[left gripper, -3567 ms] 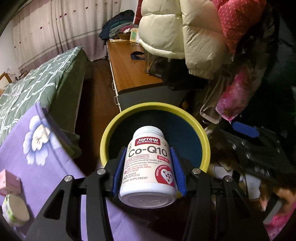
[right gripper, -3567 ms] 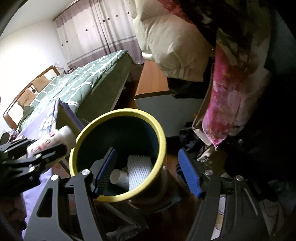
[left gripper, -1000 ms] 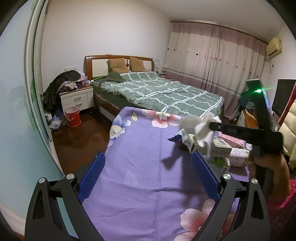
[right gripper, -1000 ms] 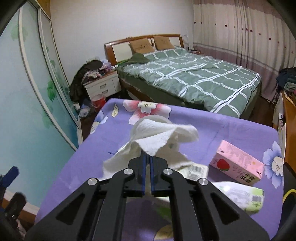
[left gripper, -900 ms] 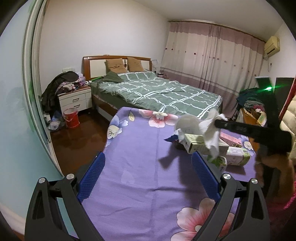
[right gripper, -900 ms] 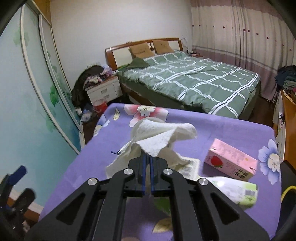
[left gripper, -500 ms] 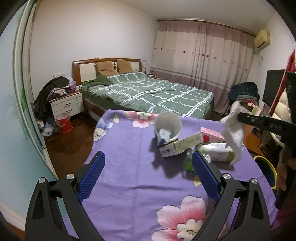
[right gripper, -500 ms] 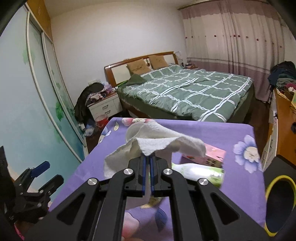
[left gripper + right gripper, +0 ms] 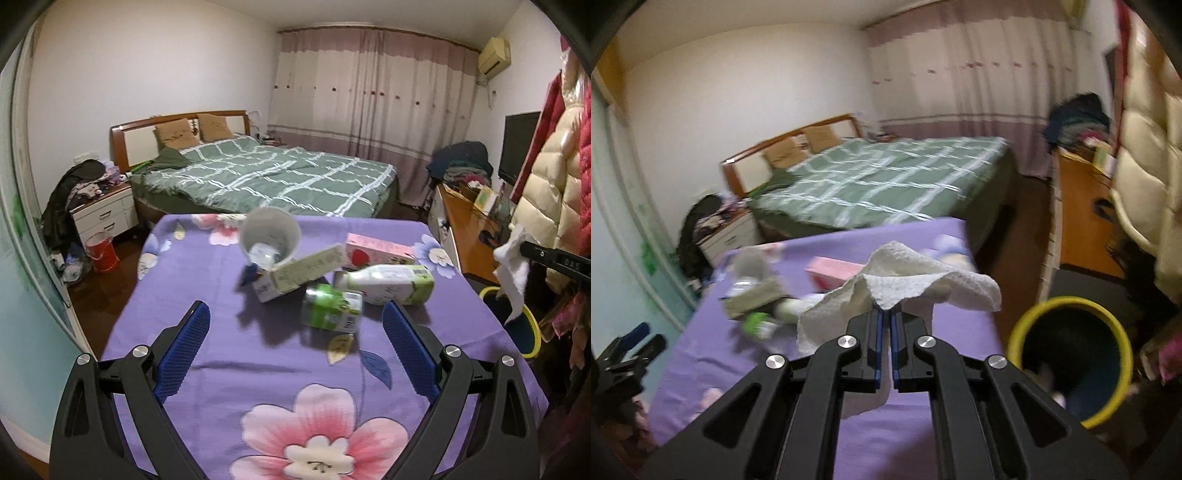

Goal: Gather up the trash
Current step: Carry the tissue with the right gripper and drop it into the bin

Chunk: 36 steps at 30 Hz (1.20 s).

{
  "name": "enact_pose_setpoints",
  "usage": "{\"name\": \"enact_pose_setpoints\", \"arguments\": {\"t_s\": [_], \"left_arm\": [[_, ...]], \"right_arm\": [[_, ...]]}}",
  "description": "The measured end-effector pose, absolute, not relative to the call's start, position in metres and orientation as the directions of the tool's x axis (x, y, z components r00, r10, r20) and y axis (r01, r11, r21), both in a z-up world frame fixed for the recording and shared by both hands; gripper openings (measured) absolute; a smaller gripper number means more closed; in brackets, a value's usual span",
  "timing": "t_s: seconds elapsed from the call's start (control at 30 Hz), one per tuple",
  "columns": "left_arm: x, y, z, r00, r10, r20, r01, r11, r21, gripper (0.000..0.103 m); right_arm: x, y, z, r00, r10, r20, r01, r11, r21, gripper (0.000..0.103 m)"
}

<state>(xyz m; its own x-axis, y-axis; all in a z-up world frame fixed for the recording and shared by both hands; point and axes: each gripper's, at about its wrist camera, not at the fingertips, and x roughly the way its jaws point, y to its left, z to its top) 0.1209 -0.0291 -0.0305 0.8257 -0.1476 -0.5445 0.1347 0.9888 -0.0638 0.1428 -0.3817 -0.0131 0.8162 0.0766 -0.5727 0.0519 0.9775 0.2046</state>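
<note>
My right gripper is shut on a white paper towel and holds it in the air past the table's right edge, near the yellow-rimmed bin. The towel and bin also show in the left wrist view. My left gripper is open and empty over the purple flowered table. Trash lies ahead of it: a tipped white cup, a cardboard box, a green can, a white bottle, a pink carton.
A green checked bed stands behind the table, with a nightstand and red bucket at left. A wooden desk and hanging coats are at right, close to the bin.
My right gripper has carried the paper towel right, off the table toward the bin. My left gripper has drawn back, and more of the trash pile shows ahead of it.
</note>
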Motion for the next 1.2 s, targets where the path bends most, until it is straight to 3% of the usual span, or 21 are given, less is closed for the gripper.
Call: {"name": "enact_pose_setpoints", "arguments": {"t_s": [0.27,0.5,0.57,0.63,0.7,1.2], "left_arm": [[0.138,-0.066,-0.043,0.796,-0.167,-0.582,0.176,0.983,-0.041,0.093],[0.153,-0.093,-0.054,0.770,-0.175,-0.613,0.205,0.979,-0.022,0.093],[0.158,-0.100,-0.057,0.761,-0.182,-0.623,0.216,0.976,-0.021,0.093],[0.162,-0.103,-0.060,0.754,-0.186,-0.629,0.222,0.975,-0.023,0.093],[0.166,-0.106,-0.063,0.749,-0.189,-0.636,0.227,0.974,-0.022,0.093],[0.213,-0.087,-0.103,0.669,-0.244,-0.702,0.315,0.948,-0.029,0.093]], "right_arm": [[0.152,-0.483,-0.066,0.745,-0.096,-0.660,0.292,0.937,0.193,0.005],[0.164,-0.531,-0.105,0.673,-0.165,-0.721,0.400,0.901,0.167,0.007],[0.163,-0.540,-0.113,0.652,-0.188,-0.735,0.427,0.892,0.150,0.015],[0.163,-0.545,-0.117,0.639,-0.206,-0.741,0.449,0.882,0.142,0.038],[0.162,-0.547,-0.118,0.634,-0.217,-0.743,0.462,0.876,0.139,0.044],[0.172,-0.515,-0.113,0.662,-0.165,-0.731,0.397,0.905,0.156,0.049]]}}
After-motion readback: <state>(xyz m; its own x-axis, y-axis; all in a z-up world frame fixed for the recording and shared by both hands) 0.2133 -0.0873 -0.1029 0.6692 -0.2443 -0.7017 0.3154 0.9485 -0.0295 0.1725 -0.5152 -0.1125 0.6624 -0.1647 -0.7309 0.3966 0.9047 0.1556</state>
